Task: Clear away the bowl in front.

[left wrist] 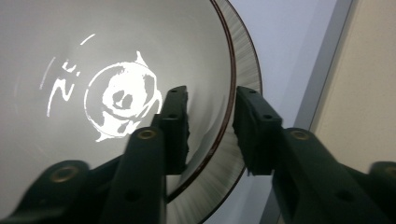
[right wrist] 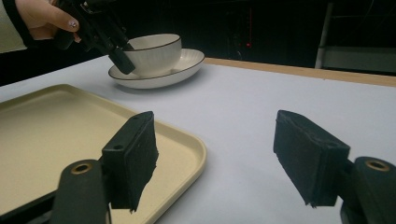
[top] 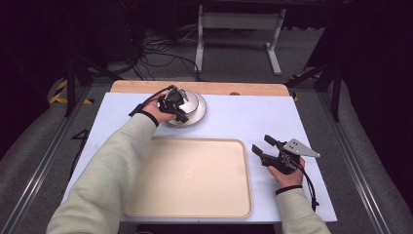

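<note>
L gripper (left wrist: pixel 210 130), nearest thing in the left gripper view: jaws narrow, straddling the rim of the bowl (left wrist: pixel 116 70), one pad inside the wall, the other outside. Can't tell if the pads actually press the rim yet; a sliver of gap seems left on the outer side. Bowl's inner bottom w/ a white print sits at centre-left of that frame; the plate (left wrist: pixel 243 70) under it shows as a ribbed band at the right.

R gripper (right wrist: pixel 215 158), lower part of the right gripper view: jaws wide, holding nothing, hovering over bare table beside the near right corner of the tray (right wrist: pixel 70 126). Bowl and plate lie far off at that frame's upper left.

High view: tray (top: pixel 190 175) low centre, empty; R gripper (top: pixel 265 146) just right of it; bowl (top: pixel 187 105) on plate at upper centre-left, L gripper (top: pixel 176 103) on its left rim.

Key relation, as a guess w/o a stated task: L hand is on the bowl, R well apart, so any lift falls to L; tray lies toward the frame bottom from the bowl.
</note>
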Motion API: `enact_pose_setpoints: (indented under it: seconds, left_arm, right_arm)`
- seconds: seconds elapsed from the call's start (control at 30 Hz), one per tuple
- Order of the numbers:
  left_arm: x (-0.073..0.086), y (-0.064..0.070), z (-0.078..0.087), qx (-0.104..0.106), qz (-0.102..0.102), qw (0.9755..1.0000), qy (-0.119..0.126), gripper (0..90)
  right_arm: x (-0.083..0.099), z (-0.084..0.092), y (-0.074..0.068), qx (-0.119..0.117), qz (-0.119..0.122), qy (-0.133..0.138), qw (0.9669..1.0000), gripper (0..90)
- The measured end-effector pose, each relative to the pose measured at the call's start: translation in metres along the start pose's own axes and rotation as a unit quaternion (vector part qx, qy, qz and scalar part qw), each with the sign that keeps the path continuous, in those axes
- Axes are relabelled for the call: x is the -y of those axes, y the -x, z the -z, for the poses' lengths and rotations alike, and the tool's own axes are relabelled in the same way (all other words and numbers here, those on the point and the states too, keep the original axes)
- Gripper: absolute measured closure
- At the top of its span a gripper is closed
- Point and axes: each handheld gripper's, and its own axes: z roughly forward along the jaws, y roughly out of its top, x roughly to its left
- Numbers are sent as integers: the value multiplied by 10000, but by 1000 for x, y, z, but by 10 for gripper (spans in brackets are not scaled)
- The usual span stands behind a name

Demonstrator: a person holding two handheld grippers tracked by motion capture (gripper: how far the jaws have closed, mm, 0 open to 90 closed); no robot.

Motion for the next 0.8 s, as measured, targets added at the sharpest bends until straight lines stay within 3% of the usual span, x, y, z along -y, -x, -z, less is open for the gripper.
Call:
enact_pose_setpoints:
  seconds: [0.13,0.37,0.63,0.73,0.8]
  left_arm:
    - [-4,2,-2,17,-170,9998,-81,790]
    - [-12,6,-2,-152,-565,9978,-322,827]
    - [-15,10,3,-347,-656,9960,-497,838]
    - [-15,10,8,-296,-602,9965,-497,837]
    - [-15,10,13,-289,-654,9955,-623,835]
  right_arm:
    - [0,0,0,-2,-19,5,10000,305]
    - [0,0,1,-20,-46,17,10000,304]
    - [0,0,1,-26,-68,23,10000,298]
    - [0,0,1,-37,-79,5,10000,298]
    - [0,0,1,-45,-61,-5,10000,299]
